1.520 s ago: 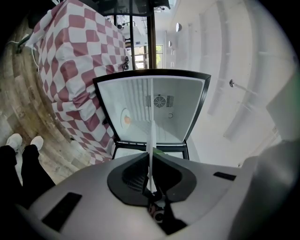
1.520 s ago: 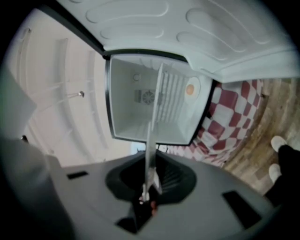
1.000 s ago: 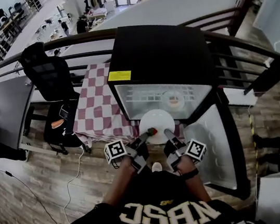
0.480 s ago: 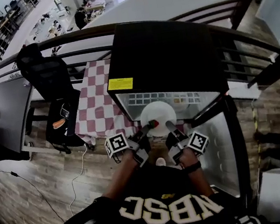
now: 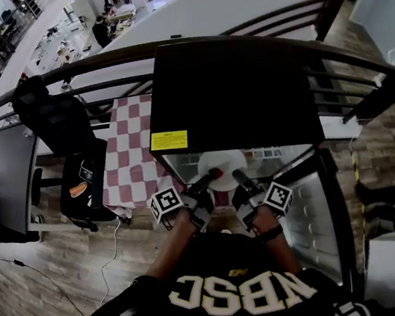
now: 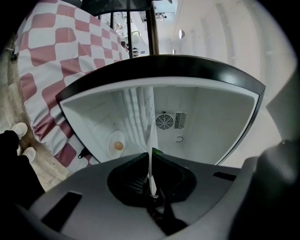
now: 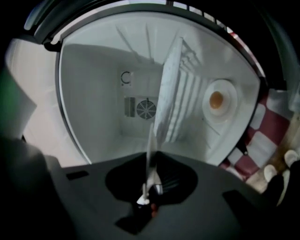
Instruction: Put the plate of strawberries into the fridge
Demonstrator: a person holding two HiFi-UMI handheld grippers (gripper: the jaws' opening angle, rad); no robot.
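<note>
A white plate (image 5: 222,166) with a red strawberry (image 5: 215,173) on it hangs at the mouth of the open black fridge (image 5: 235,88), its far edge under the fridge's top. My left gripper (image 5: 207,179) is shut on the plate's left rim and my right gripper (image 5: 237,178) is shut on its right rim. In the left gripper view the plate (image 6: 152,136) shows edge-on between the jaws of the left gripper (image 6: 151,161), with the white fridge inside behind it. The right gripper view shows the plate (image 7: 166,96) edge-on too, clamped in the right gripper (image 7: 151,161).
Inside the fridge lies a small white dish with an orange item (image 7: 217,100), also seen as the dish (image 6: 116,146); a fan grille (image 6: 164,121) is on the back wall. The fridge door (image 5: 311,206) stands open at right. A checked tablecloth (image 5: 133,152) and black chair (image 5: 58,120) are at left.
Both grippers have carried the plate forward, from in front of the fridge into its opening. The plate's far edge now sits under the fridge's top.
</note>
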